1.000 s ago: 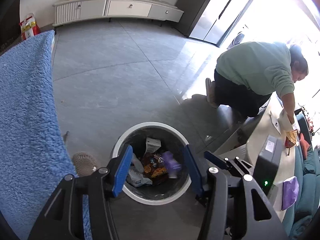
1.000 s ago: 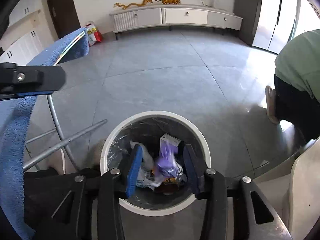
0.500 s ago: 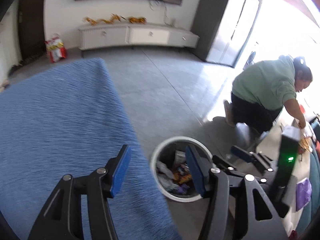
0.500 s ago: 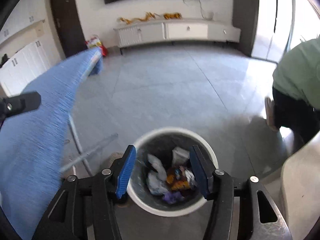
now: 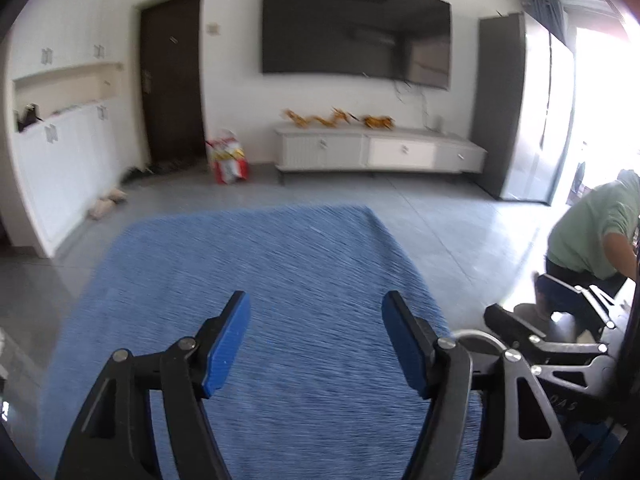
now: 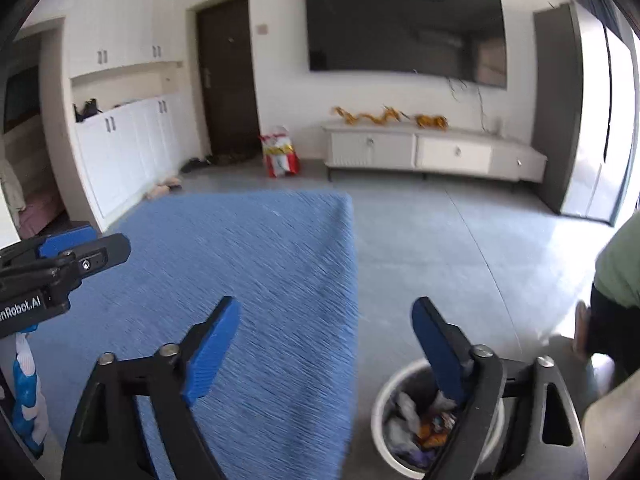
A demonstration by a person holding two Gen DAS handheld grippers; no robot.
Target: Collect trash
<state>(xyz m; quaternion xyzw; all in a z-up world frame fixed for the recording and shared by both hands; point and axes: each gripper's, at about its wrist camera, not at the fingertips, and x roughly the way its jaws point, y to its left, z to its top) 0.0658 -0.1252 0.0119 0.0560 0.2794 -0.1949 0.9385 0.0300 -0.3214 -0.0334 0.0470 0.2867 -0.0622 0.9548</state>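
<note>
A home living room. A large dark television (image 6: pixel 404 28) hangs on the white wall at upper centre, above a low white media cabinet (image 6: pixel 432 156) carrying golden dragon ornaments (image 6: pixel 372 116). White built-in cupboards (image 6: pixel 128 152) and a dark door (image 6: pixel 228 76) fill the left, with slippers (image 6: pixel 162 186) on the grey tiled floor (image 6: pixel 460 248).

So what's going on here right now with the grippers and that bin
A person is collecting trash with a handheld gripper in each hand. Both the left gripper and right gripper are open and empty, raised over the blue cloth-covered surface. The white trash bin sits on the floor beside that surface, lower right in the right wrist view, with wrappers inside. No loose trash shows on the blue cloth. Another person in a green top bends over at the right.
</note>
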